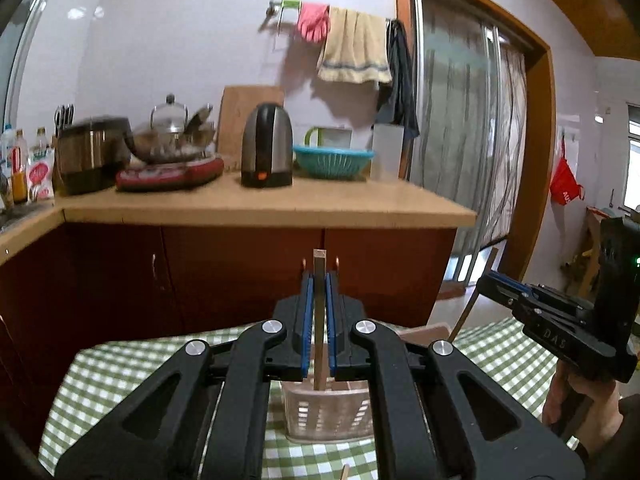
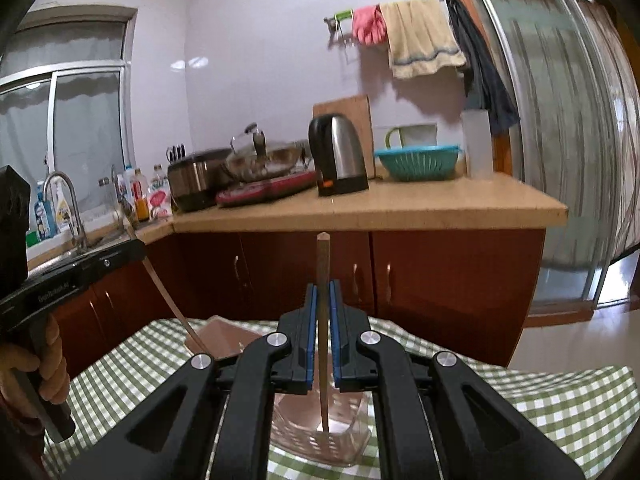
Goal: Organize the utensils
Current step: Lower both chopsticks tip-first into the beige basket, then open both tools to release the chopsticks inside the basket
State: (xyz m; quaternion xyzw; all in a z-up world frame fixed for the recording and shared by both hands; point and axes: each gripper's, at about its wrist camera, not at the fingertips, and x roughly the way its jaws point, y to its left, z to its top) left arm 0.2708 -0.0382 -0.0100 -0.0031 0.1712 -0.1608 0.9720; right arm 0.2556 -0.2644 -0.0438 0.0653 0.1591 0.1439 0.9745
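The left gripper (image 1: 319,320) is clenched on a wooden chopstick (image 1: 320,320), which stands upright between its blue pads (image 1: 307,320). The stick's lower end hangs over the clear plastic basket (image 1: 328,416) just below the jaws. To its right, the right gripper (image 2: 323,336) is clamped on a second chopstick (image 2: 323,320), whose tip reaches down into the same basket (image 2: 344,436).

I think the two sticks could collide over the small basket if both go down together. A tip could also catch the rim and tip the light basket, or a stick could slip in the thin grip.

Under the tongs lies a green checked tablecloth (image 1: 120,380). Beyond them stands a wooden counter (image 1: 280,204) with a kettle (image 1: 267,146) and a teal colander (image 1: 333,162), and towels (image 1: 354,50) hang on the wall.
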